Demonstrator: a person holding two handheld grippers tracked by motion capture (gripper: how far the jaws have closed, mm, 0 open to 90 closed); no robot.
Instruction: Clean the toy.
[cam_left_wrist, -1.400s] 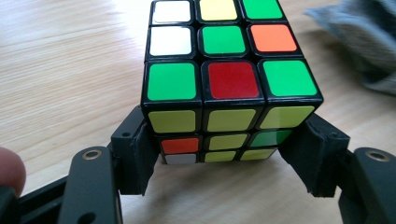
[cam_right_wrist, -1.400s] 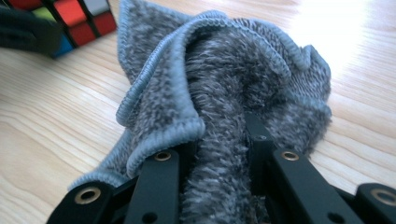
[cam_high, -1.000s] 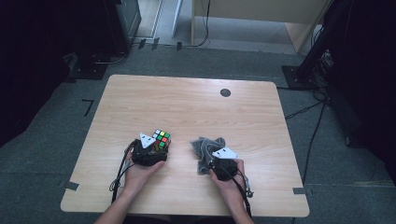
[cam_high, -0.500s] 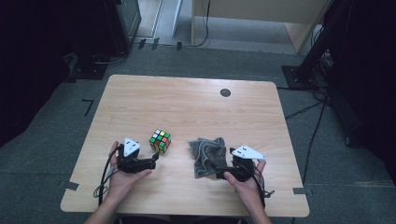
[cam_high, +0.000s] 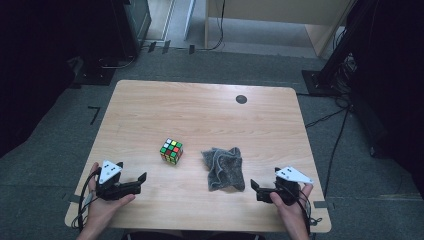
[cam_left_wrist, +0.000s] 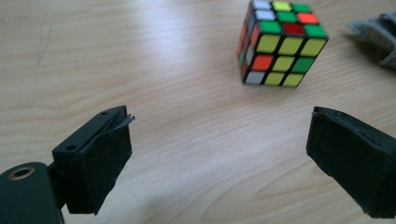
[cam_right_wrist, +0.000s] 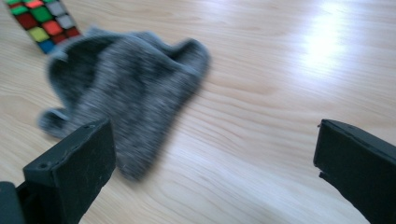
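A scrambled colour cube (cam_high: 171, 151) (cam_left_wrist: 280, 42) (cam_right_wrist: 39, 21) stands on the wooden table (cam_high: 200, 115), left of centre. Just to its right lies a crumpled grey cloth (cam_high: 225, 167) (cam_right_wrist: 126, 93), whose edge also reaches the left gripper view (cam_left_wrist: 378, 32). My left gripper (cam_high: 141, 182) (cam_left_wrist: 219, 116) hovers near the front left corner, short of the cube. It is open with bare wood between its jaws, which have just been opening. My right gripper (cam_high: 254, 190) (cam_right_wrist: 212, 126) sits near the front right, beside the cloth. It too is open and holds nothing, its jaws having just been opening.
A small black round grommet (cam_high: 241, 99) sits in the tabletop near the far edge. Both hands rest close to the table's near edge. Dark floor with cables and equipment stands surrounds the table.
Both hands have pulled back toward the near edge and outward. The left gripper has come off the cube and the right off the cloth. Both objects stay on the table.
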